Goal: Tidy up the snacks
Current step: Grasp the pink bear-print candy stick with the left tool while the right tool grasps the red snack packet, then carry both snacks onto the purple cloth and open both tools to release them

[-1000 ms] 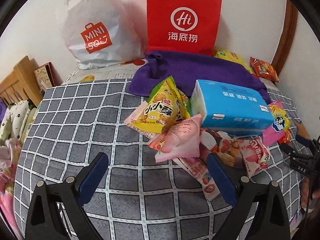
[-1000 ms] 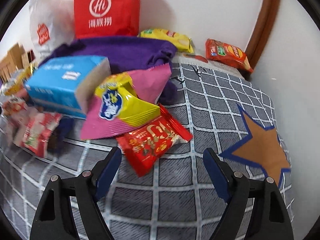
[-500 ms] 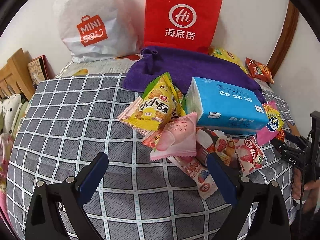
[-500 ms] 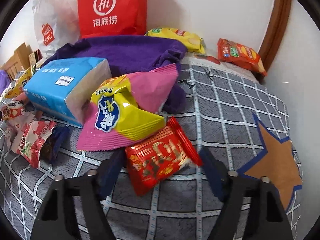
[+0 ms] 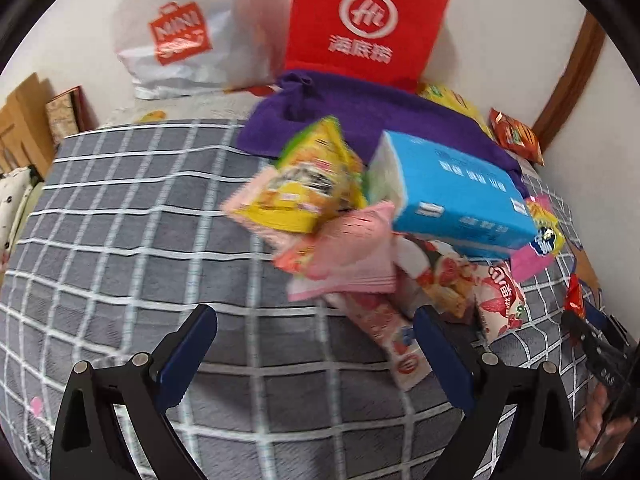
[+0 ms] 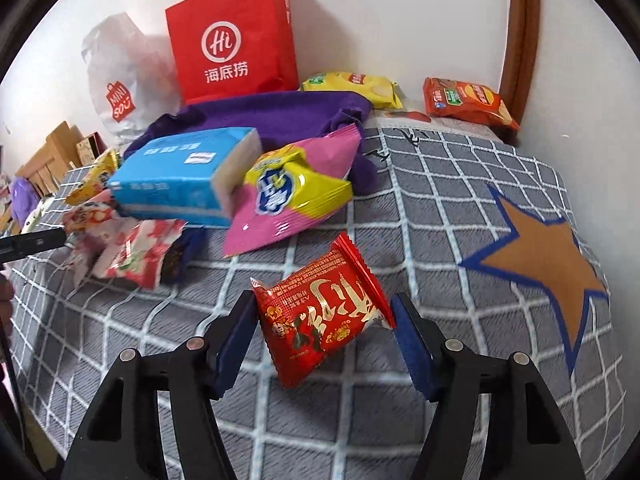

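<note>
Red snack packet [image 6: 326, 314] sits pinched between the blue pads of the right gripper [image 6: 324, 320], lifted just off the grey checked bedspread [image 6: 420, 200] & tilted, gold print facing up. Left gripper [image 5: 314, 354] is spread wide w/ nothing between its pads [image 5: 186, 354], hovering over bare checked fabric near the front edge of the bedspread, just short of the snack pile. Pile lies mid-bedspread: blue tissue pack [image 6: 180, 174] rests on top of several packets; pink-and-yellow bag [image 6: 296, 188] touches its right end; red-and-white strawberry packets [image 6: 136, 252] lie just below its left end. From the left wrist view, a yellow-green bag [image 5: 310, 184] leans against the tissue pack's other end, a pale pink packet [image 5: 352, 256] lies under it, and a long pink strawberry stick pack [image 5: 384, 332] reaches toward the right pad; this view is motion-blurred, so print is unreadable. Purple cloth [image 6: 264, 116] is bunched behind the pile. At the back edge, against the wall: red paper bag [image 6: 232, 40], white Miniso plastic bag [image 6: 120, 76], yellow chip bag [image 6: 354, 86], orange chip bag [image 6: 466, 100] near the back right corner. Brown star patch [image 6: 540, 256] marks the bedspread's right side.
</note>
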{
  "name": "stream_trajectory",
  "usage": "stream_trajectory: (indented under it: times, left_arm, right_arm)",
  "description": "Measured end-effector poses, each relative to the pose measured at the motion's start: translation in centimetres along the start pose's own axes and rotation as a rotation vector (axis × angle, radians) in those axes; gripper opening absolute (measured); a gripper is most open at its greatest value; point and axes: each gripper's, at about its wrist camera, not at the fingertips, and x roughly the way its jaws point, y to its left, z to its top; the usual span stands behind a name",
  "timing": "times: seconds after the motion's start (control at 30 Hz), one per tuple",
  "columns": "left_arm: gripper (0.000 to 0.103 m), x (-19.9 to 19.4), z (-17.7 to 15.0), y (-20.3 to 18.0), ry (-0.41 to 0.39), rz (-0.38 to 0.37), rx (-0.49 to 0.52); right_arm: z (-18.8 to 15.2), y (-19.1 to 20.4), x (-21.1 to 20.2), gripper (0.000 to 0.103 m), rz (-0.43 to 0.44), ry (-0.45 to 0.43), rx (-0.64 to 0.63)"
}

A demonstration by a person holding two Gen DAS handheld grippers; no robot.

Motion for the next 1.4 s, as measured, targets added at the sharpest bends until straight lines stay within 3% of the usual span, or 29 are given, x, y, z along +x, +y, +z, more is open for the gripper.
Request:
stream_trajectory:
  times: [0.03,0.13,0.17,0.2,0.23,0.3,0.53,0.63,0.67,0.7,0.8,0.83,0.87,0.9,0.97,1.13,1.23,1.4]
  left_arm:
    - [0.096,0.4,0.0,-0.4,0.008,0.01,0.007]
    - [0.078,1.7,-0.1,-0.8,0.035,-0.004,0.009]
    - [0.055,1.9,-0.2,-0.7,0.039,-0.025,0.006]
    - [0.04,1.9,-0.4,-0.5,0.038,-0.06,0.001]
    - [0.033,1.6,-0.6,-0.2,0.034,-0.075,-0.002]
    - [0.011,0.8,-1.0,0.4,0.022,-0.08,-0.003]
    - [0.011,-0.8,-1.8,3.0,0.021,-0.036,-0.035]
    - [0.036,0.0,-0.8,2.7,0.028,-0.006,-0.018]
    - [0.054,0.4,-0.5,2.6,0.034,0.0,-0.021]
    - [0.061,1.1,-0.3,2.6,0.042,0.015,-0.031]
    - [0.056,1.9,-0.1,2.3,0.017,0.064,-0.022]
    - [0.047,2.0,-0.1,2.1,0.01,0.085,-0.013]
    - [0.027,1.9,-0.3,1.9,-0.002,0.11,0.001]
    - [0.02,1.8,-0.4,1.9,0.0,0.124,0.017]
    - [0.015,1.5,-0.5,2.3,0.008,0.094,0.008]
    - [0.015,-0.6,-1.3,4.1,0.015,0.055,-0.029]
    - [0.015,-2.1,-1.7,4.8,0.026,-0.016,-0.051]
    - [0.015,-4.7,-1.6,4.0,-0.01,-0.066,-0.02]
  right_arm:
    - [-0.2,0.2,-0.1,0.067,-0.002,0.002,-0.002]
    - [-0.9,0.7,-0.3,0.067,-0.006,0.009,-0.009]
    - [-1.1,0.9,-0.4,0.067,-0.004,0.012,-0.012]
    - [-1.1,0.9,-0.4,0.067,-0.003,0.012,-0.016]
    - [-1.3,1.0,-0.5,0.067,-0.006,0.011,-0.019]
    - [-1.3,1.1,-0.6,0.067,-0.007,0.009,-0.018]
    - [-1.3,1.3,-1.0,0.067,0.029,-0.006,0.014]
    - [-1.2,1.4,-0.8,0.067,0.039,-0.001,0.026]
    - [-1.1,1.4,-0.7,0.067,0.04,0.003,0.031]
    - [-1.1,1.4,-0.7,0.067,0.04,0.006,0.036]
    - [-1.2,1.3,-0.4,0.067,0.038,0.016,0.052]
    - [-1.3,1.3,-0.4,0.067,0.039,0.018,0.059]
    - [-1.4,1.4,-0.3,0.067,0.04,0.02,0.063]
    - [-1.4,1.4,-0.3,0.067,0.038,0.022,0.065]
    - [-1.4,1.5,-0.5,0.067,0.033,0.02,0.071]
    - [-0.8,2.3,-1.6,0.066,0.042,0.004,0.08]
    - [-0.2,3.2,-2.4,0.066,0.048,-0.001,0.075]
    - [0.7,4.7,-3.9,0.066,0.076,-0.006,0.082]
